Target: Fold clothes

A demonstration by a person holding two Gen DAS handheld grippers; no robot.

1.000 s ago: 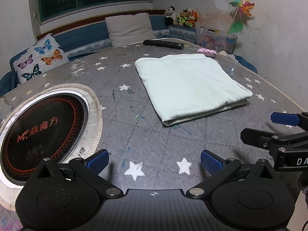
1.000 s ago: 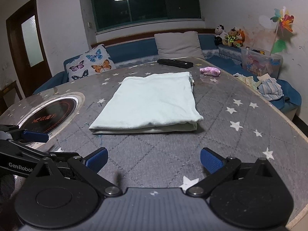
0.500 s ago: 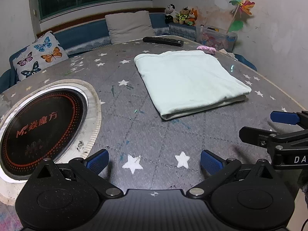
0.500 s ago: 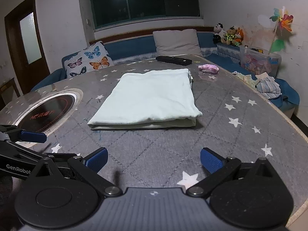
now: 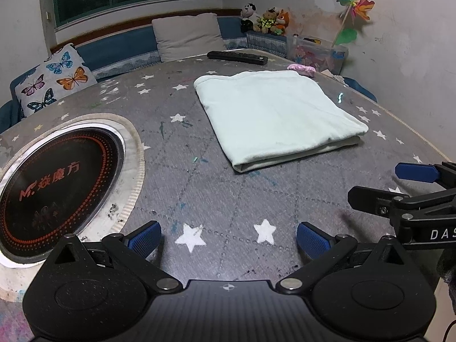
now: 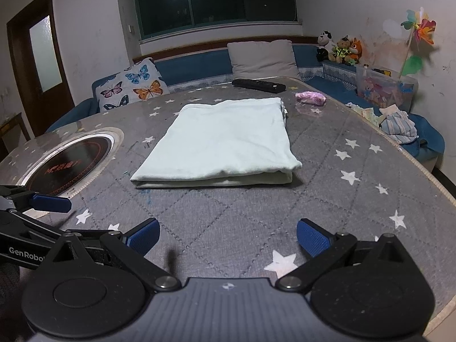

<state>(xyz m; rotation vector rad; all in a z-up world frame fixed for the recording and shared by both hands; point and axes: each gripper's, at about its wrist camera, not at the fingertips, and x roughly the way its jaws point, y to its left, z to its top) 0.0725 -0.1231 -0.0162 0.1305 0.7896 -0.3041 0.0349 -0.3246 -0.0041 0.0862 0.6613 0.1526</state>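
A pale mint cloth [image 5: 273,116] [image 6: 225,139] lies folded into a flat rectangle in the middle of the grey star-patterned table [image 5: 199,199] [image 6: 327,188]. My left gripper [image 5: 228,238] hovers open over the table's near edge, well short of the cloth, with nothing between its blue pads. My right gripper [image 6: 228,236] is open too, empty, near the front edge facing the cloth's folded side. Each gripper shows at the side of the other's view.
A round black induction cooktop [image 5: 54,188] [image 6: 68,165] is set into the table on the left. A black remote [image 5: 236,57] and a pink object [image 6: 310,98] lie beyond the cloth. Cushions, plush toys and a toy bin [image 6: 384,88] line the bench behind.
Both grippers have drawn back slightly from the cloth, which looks a little farther away. The cloth itself has not moved, and both grippers stay open.
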